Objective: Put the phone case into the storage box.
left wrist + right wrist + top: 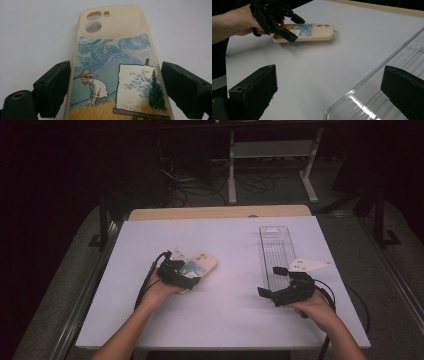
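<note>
Left claw (pixel 115 87) straddles the phone case (pixel 115 75) with jaws apart, so we square both pads on its long edges before closing, clear tray (pixel 276 250) waiting well right of it

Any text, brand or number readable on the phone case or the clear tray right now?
None can be read.
Phone case: a painted scene of a man in a straw hat beside an easel, no lettering.
Clear tray: no print that can be made out.
</note>
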